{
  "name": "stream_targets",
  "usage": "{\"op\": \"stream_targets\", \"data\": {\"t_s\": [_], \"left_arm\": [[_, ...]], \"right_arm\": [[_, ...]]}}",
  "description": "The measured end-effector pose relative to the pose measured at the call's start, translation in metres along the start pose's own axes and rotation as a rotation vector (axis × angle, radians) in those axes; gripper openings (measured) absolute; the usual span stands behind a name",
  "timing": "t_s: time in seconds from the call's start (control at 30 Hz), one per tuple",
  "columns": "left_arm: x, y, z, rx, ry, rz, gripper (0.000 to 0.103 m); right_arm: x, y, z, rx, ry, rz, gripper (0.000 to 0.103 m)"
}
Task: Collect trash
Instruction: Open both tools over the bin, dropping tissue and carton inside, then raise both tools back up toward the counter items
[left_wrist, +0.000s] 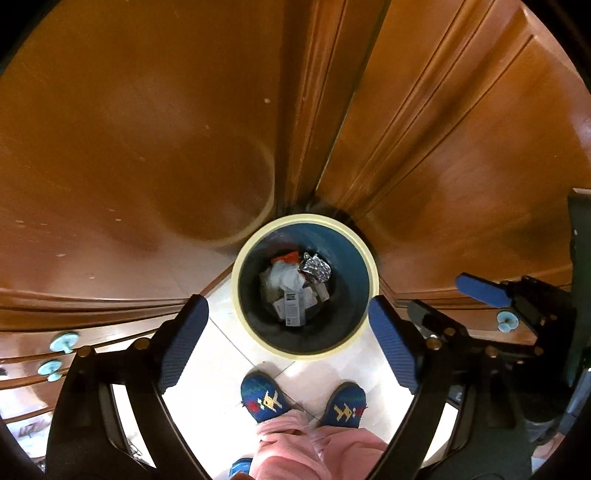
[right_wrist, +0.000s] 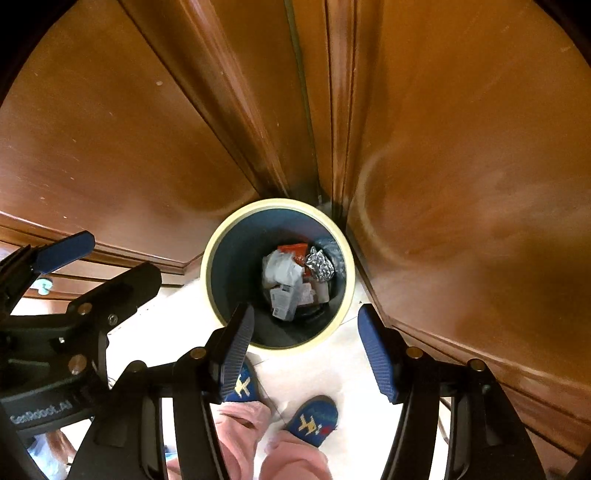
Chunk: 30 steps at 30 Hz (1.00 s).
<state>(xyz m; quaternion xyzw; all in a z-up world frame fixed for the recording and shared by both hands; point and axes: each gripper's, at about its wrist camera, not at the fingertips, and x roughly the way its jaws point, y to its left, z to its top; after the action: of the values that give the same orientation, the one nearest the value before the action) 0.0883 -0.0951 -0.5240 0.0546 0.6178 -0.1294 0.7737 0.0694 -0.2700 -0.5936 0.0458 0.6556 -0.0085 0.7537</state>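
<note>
A round bin with a cream rim and dark blue inside stands on the pale floor in a wooden corner, seen from straight above. It also shows in the right wrist view. Inside lie crumpled foil, white paper, an orange wrapper and a labelled packet; the foil also shows in the right wrist view. My left gripper is open and empty, high above the bin's near side. My right gripper is open and empty, also above the bin's near rim. Each gripper shows in the other's view.
Wooden cabinet doors and panels close in behind and beside the bin. Drawers with pale blue knobs are at the left. The person's blue slippers and pink trousers stand on the white tile floor just in front of the bin.
</note>
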Motion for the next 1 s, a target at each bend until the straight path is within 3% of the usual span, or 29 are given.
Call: {"op": "stream_targets", "data": {"t_s": [0.2, 0.5, 0.8, 1.0], "left_arm": [[-0.039, -0.002, -0.001, -0.016, 0.008, -0.003, 0.087], [-0.155, -0.013, 0.008, -0.048, -0.028, -0.042, 0.087], [-0.304, -0.009, 0.021, -0.070, -0.181, 0.032, 0.087], [-0.401, 0.006, 0.031, -0.130, -0.299, 0.079, 0.084]], "right_arm": [[-0.050, 0.005, -0.010, 0.015, 0.000, 0.001, 0.060], [-0.156, 0.012, -0.013, 0.036, -0.024, -0.024, 0.060], [-0.297, 0.025, -0.006, 0.000, -0.128, -0.009, 0.060], [-0.400, 0.041, 0.011, -0.039, -0.281, 0.035, 0.060]]}}
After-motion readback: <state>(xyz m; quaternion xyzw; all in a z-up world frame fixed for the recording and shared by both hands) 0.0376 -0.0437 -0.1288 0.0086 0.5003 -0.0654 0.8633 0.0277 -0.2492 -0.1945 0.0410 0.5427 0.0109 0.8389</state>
